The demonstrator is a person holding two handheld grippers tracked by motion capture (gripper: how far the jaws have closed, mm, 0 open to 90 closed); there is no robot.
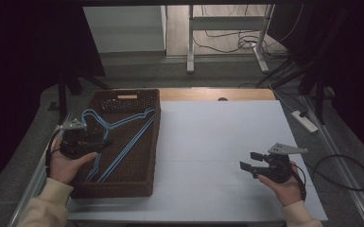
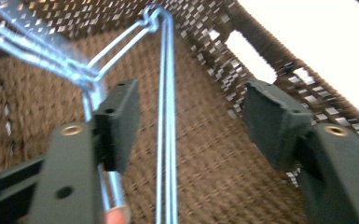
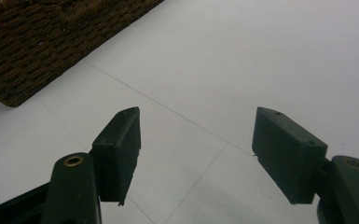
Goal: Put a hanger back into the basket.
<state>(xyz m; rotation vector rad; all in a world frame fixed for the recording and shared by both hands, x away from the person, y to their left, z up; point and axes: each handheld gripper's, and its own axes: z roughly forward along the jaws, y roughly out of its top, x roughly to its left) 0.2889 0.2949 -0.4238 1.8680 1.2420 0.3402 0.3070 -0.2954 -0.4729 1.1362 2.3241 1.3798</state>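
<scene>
Jaws of both grippers stand apart, clamped on nothing. Left gripper (image 2: 191,126) hangs over the wicker basket (image 1: 149,142), blue wire hangers (image 2: 165,116) lying between and below its jaws — blurred toward the hooks. Right gripper (image 3: 196,154) hovers above the bare white tabletop (image 1: 217,142), the basket corner beyond its left jaw. Farther off, grey floor, cables, dark curtains.
</scene>
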